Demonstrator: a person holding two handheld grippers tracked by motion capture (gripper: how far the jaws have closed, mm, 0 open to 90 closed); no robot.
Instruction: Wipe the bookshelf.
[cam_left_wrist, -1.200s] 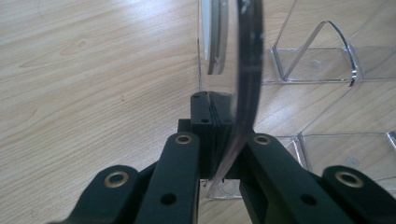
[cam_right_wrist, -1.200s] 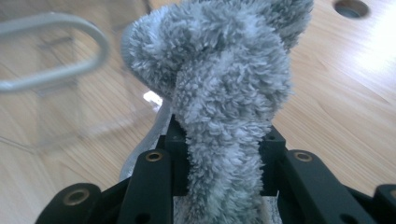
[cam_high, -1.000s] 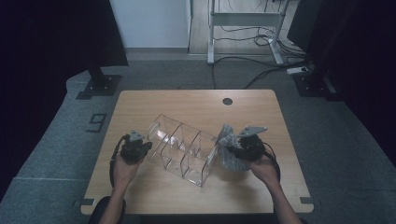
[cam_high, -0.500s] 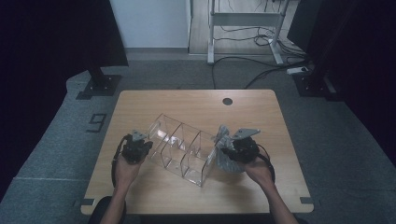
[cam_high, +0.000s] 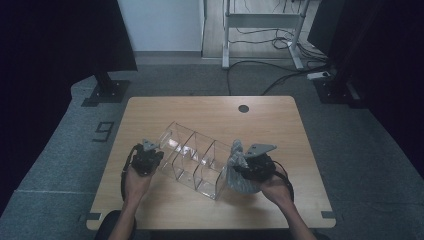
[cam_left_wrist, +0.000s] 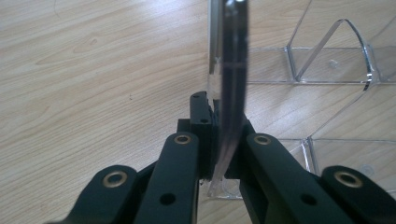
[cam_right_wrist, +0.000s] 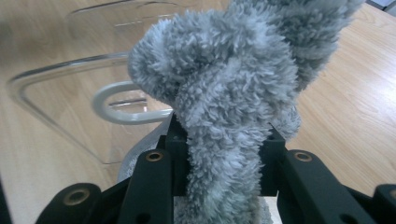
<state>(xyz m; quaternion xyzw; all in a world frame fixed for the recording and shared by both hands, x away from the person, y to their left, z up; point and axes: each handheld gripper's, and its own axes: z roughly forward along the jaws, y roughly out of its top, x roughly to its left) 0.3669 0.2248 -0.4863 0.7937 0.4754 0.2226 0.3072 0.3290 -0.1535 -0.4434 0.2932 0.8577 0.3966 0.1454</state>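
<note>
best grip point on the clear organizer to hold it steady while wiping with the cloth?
Take the clear acrylic organizer by its thin end wall, coming in from its outer, left end with one jaw on each face. The wall stands upright, flat and narrow, and the left gripper is already shut on it there. This probably leaves the compartments free for the grey fleece cloth in the right gripper.

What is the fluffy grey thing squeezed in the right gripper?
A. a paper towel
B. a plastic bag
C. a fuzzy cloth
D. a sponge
C: the right gripper has its jaws closed on a fuzzy grey cloth, which bunches up beside the clear plastic organizer on the table.
</note>
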